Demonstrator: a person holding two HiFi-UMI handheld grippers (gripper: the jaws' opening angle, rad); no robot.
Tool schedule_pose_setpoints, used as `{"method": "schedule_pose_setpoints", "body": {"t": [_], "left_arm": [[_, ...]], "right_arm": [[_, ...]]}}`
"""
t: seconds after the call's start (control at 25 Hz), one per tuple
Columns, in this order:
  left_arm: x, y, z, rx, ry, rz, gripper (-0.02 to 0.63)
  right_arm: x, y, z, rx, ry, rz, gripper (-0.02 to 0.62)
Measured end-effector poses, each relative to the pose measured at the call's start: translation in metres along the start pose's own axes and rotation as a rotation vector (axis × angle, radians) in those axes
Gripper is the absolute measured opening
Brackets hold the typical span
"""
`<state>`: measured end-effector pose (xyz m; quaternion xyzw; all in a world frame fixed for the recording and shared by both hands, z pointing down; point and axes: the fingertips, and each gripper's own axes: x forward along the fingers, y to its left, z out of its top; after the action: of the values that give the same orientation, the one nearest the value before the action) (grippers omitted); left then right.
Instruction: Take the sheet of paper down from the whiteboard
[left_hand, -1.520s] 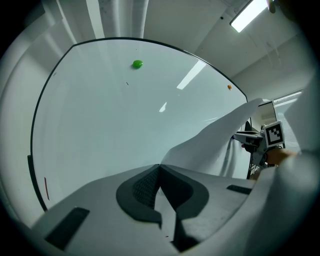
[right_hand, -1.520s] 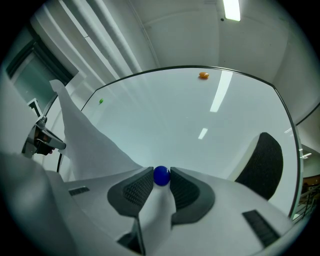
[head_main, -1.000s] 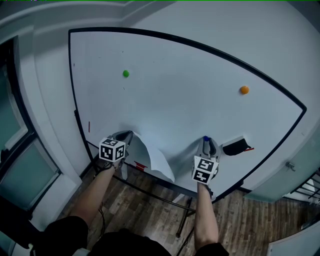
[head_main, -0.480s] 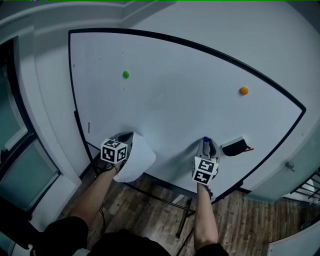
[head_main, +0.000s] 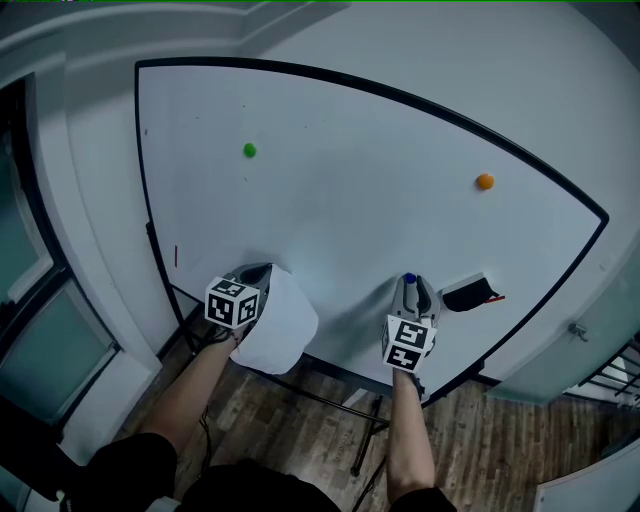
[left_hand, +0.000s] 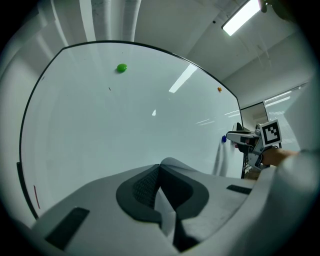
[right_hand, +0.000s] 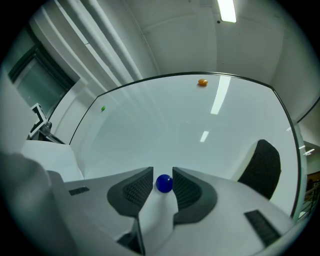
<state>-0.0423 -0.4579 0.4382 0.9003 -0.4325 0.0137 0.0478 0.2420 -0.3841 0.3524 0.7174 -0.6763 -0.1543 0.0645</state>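
The white sheet of paper (head_main: 280, 330) hangs free of the whiteboard (head_main: 350, 210), and my left gripper (head_main: 255, 272) is shut on its top edge. In the left gripper view a strip of the sheet (left_hand: 167, 216) shows pinched between the dark pads of the left gripper (left_hand: 159, 187). My right gripper (head_main: 411, 282) is at the board's lower right, shut on a small blue magnet (right_hand: 164, 183) held between its pads (right_hand: 141, 188). The blue magnet (head_main: 410, 278) sits at the tip, close to the board.
A green magnet (head_main: 249, 150) and an orange magnet (head_main: 485, 181) stick to the board higher up. A black eraser (head_main: 468, 294) rests at the lower right of the board. The board's stand (head_main: 372, 420) rises from a wooden floor (head_main: 300, 410) below.
The sheet, earlier stretched rightward along the board's bottom edge, has swung in and now hangs under the left gripper. The right gripper has stayed in place.
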Motion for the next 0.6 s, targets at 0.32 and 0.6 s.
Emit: {"method": "schedule_pose_setpoints", "body": {"t": [0.32,0.6], "left_arm": [[0.002,-0.013,0.016,0.005,-0.032,-0.031,0.02],[0.004,-0.033,0.038,0.009,-0.075,-0.076,0.02]], "right_arm": [[-0.005,0.004,0.013,0.003,-0.026,0.002,0.115],[-0.013,0.007,0.014,0.004,-0.026,0.008,0.115]]}}
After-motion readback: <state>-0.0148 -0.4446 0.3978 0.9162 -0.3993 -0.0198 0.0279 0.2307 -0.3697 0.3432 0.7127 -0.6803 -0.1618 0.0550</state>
